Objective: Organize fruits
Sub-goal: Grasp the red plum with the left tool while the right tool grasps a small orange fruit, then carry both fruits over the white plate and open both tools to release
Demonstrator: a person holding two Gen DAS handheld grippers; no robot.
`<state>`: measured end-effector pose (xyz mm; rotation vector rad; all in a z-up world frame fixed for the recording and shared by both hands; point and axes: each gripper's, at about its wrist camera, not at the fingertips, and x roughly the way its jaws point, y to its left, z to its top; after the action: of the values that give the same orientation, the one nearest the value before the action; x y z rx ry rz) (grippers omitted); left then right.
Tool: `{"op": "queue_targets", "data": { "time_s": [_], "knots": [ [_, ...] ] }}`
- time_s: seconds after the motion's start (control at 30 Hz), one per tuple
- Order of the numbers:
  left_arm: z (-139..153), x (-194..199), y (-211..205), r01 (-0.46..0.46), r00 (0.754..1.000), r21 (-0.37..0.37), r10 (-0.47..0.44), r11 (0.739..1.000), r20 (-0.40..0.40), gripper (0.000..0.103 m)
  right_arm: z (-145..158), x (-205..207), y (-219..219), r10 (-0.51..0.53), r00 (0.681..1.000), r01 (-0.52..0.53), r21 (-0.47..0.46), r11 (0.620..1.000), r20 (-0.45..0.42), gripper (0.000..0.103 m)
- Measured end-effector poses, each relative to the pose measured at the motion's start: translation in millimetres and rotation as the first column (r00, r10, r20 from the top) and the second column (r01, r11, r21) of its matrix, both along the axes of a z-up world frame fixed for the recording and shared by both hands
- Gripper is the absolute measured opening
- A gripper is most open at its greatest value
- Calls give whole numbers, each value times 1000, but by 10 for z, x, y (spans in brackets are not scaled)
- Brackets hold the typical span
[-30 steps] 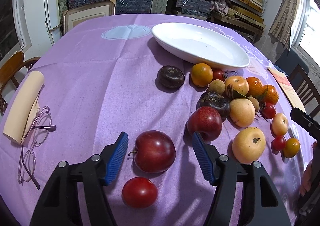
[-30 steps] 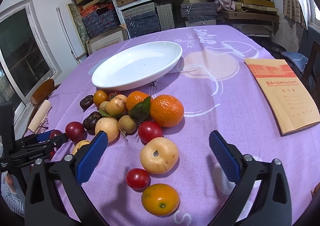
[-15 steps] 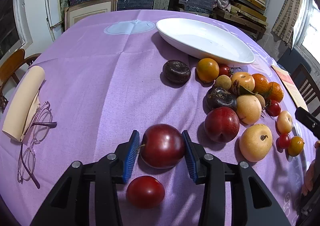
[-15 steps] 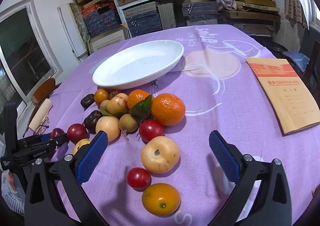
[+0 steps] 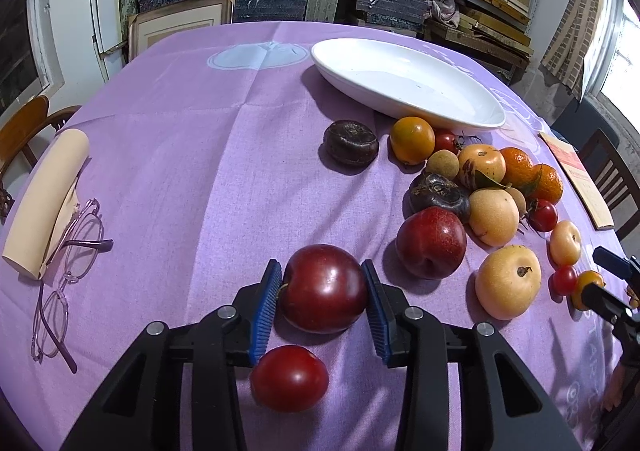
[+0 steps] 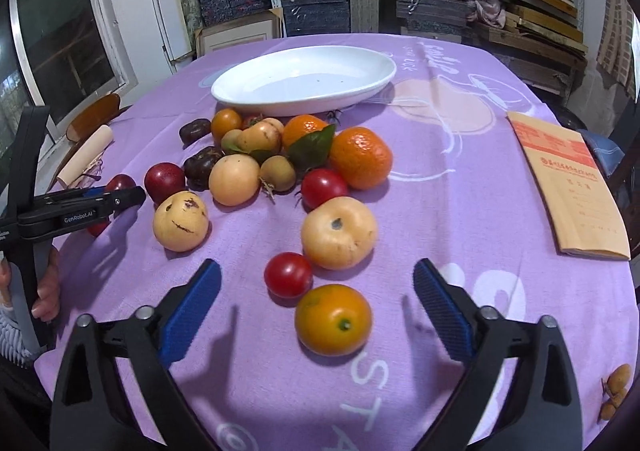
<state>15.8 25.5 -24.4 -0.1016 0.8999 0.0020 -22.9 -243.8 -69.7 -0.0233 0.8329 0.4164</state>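
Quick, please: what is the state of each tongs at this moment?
Left tongs: closed on the dark red plum.
Right tongs: open, holding nothing.

Black claw [image 5: 323, 309], blue ribbed pads [image 5: 265, 311]

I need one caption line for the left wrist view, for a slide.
Left claw shut on a dark red plum, with the white plate empty beyond the loose fruit.
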Motion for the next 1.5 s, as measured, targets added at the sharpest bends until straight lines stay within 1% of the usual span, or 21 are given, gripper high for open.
{"op": "queue_targets", "data": {
  "time_s": [0.03, 0.13, 0.2, 0.23, 0.27, 0.3, 0.4, 0.6, 0.7, 0.77, 0.83, 0.9, 0.97, 1.07, 1.13, 1.2, 1.3, 1.4, 1.5],
  "knots": [
    [1, 0, -2, 0, 1000, 2, 0, 1000, 0, 41, -31, 1, -23, 5, 1000, -4, 2, 1000, -25, 66],
    [-2, -3, 0, 1, 1000, 5, -1, 1000, 1, 41, -130, -26, -72, 0, 998, -1, -21, 1000, -58, 65],
    [-2, -4, -1, 1, 1000, 6, -1, 1000, 1, 41, -148, -58, -83, 3, 999, -4, -38, 999, -45, 63],
    [-2, -4, -1, 1, 1000, 6, -1, 1000, 1, 41, -148, -54, -92, 0, 999, -2, -45, 999, -43, 60],
    [-1, -4, -1, 1, 1000, 7, -1, 1000, 1, 41, -148, -47, -102, 0, 999, -2, -45, 999, -41, 53],
    [-1, -3, 0, 1, 1000, 6, -1, 1000, 1, 41, -147, -40, -114, 0, 999, -1, -41, 999, -41, 52],
    [-2, -4, -1, 1, 1000, 5, -1, 1000, 1, 41, -147, -47, -120, 10, 999, -12, -39, 999, -36, 39],
    [3, 2, 18, 1, 1000, -7, -1, 1000, 1, 41, -128, -86, -88, 28, 999, -29, -36, 999, -18, 38],
    [27, 13, 66, -6, 1000, -32, 6, 999, 3, 41, 36, -52, -118, 37, 999, -37, -9, 999, 6, 38],
    [58, 48, 71, -5, 1000, -27, 5, 1000, -1, 41, 179, 15, -107, 45, 999, -45, -8, 999, 27, 38],
    [130, 111, 57, 8, 1000, -4, -8, 1000, -5, 41, 355, 147, -63, 65, 997, -65, -4, 998, 48, 38],
    [283, 213, 50, 20, 1000, 5, -20, 1000, 4, 41, 516, 304, 18, 88, 993, -87, -13, 996, 76, 38],
    [490, 340, 17, 37, 998, 19, -38, 999, 41, 41, 655, 510, 135, 108, 989, -106, -21, 994, 103, 38],
    [740, 622, -97, 49, 994, 56, -55, 997, 96, 41, 745, 901, 357, 128, 986, -126, -29, 992, 105, 38],
    [820, 874, -186, 72, 992, 43, -76, 996, 99, 41, 728, 1213, 510, 130, 988, -127, -39, 991, 85, 38],
    [824, 1160, -311, 87, 992, 28, -89, 996, 89, 41, 691, 1487, 633, 127, 990, -123, -62, 990, 65, 38],
    [706, 1505, -499, 115, 992, 38, -117, 993, 54, 41, 564, 1867, 798, 121, 992, -118, -107, 987, 19, 38],
    [553, 1734, -565, 127, 992, 32, -128, 991, 14, 41, 435, 2070, 873, 119, 993, -120, -137, 983, -11, 38],
    [433, 1832, -568, 150, 989, 21, -150, 988, -13, 41, 340, 2177, 917, 126, 991, -130, -154, 980, -33, 38]
  ]
}}
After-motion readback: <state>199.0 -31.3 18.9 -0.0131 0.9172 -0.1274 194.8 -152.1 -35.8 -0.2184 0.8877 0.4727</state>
